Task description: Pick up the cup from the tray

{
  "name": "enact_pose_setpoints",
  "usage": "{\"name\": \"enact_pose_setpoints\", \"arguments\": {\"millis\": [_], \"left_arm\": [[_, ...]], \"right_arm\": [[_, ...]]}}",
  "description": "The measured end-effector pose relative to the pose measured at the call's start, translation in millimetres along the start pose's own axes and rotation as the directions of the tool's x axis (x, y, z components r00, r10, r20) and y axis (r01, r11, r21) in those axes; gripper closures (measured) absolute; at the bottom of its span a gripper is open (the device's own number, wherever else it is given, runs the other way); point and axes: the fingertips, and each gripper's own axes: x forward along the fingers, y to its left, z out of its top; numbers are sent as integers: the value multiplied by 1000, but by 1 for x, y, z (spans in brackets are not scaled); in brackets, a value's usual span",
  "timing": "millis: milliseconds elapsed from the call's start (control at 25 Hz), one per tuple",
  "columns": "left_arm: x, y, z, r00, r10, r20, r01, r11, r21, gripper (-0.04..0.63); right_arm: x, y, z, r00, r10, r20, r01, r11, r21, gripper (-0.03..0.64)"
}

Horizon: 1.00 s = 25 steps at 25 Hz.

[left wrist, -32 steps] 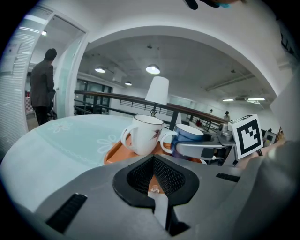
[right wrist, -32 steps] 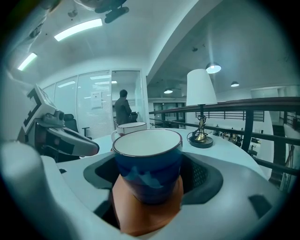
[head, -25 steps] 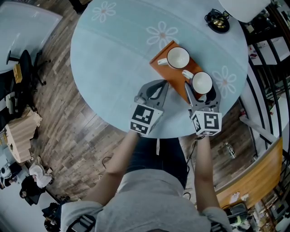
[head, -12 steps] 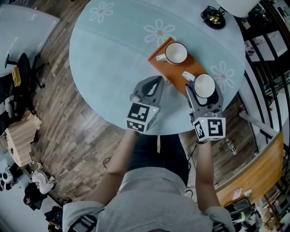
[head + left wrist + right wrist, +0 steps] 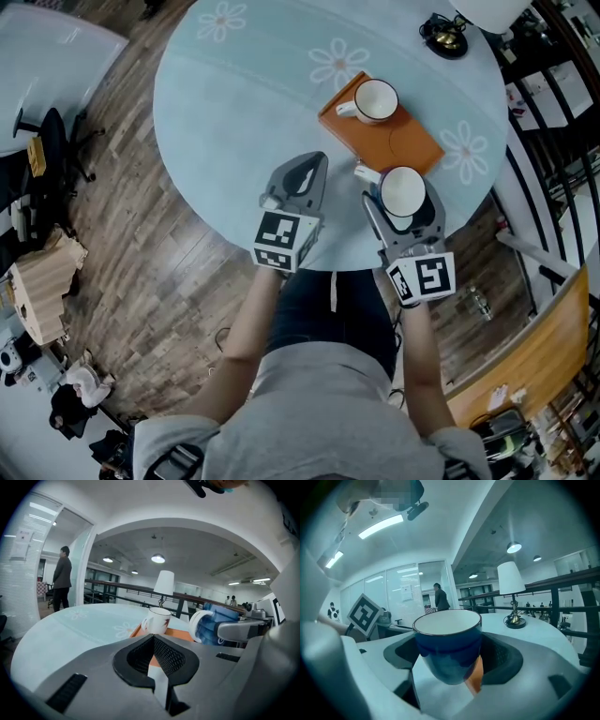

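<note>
The right hand-held gripper (image 5: 401,199) clamps the cup (image 5: 447,641) by its body; it is likely rigid, slick, breakable ceramic. The left hand-held gripper (image 5: 315,165) is clenched and empty.

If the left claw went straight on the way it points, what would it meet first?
Most likely the white cup on the tray: it sits right above the shut left claw tips in the left gripper view. It might catch the tray's near edge first; depth is unclear.

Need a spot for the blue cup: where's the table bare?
Bare: table left of the tray to its edge; tray's near half by the white cup. Crowded: near edge, left gripper, right gripper with blue cup; lamp base far right.
</note>
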Motion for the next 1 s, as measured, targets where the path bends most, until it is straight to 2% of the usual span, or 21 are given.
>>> {"name": "enact_pose_setpoints", "arguments": {"millis": [240,360,480,720,1000], "left_arm": [[-17,12,-14,1000,20,-3,-20,999,-35,588],[-23,16,-20,1000,26,-15,-26,1000,-14,588],[-28,19,-26,999,27,-23,-27,1000,15,588],[-33,24,-37,999,32,-41,-31,999,28,588],[-33,26,-43,998,22,-52,-20,999,32,588]], "right_arm": [[4,36,-27,997,47,-56,-47,999,4,273],[6,46,-42,994,64,-85,-64,998,-2,272],[10,49,-59,991,65,-114,-65,998,9,272],[19,50,-97,982,60,-181,-52,997,50,272],[27,53,-117,976,58,-212,-48,998,50,272]]}}
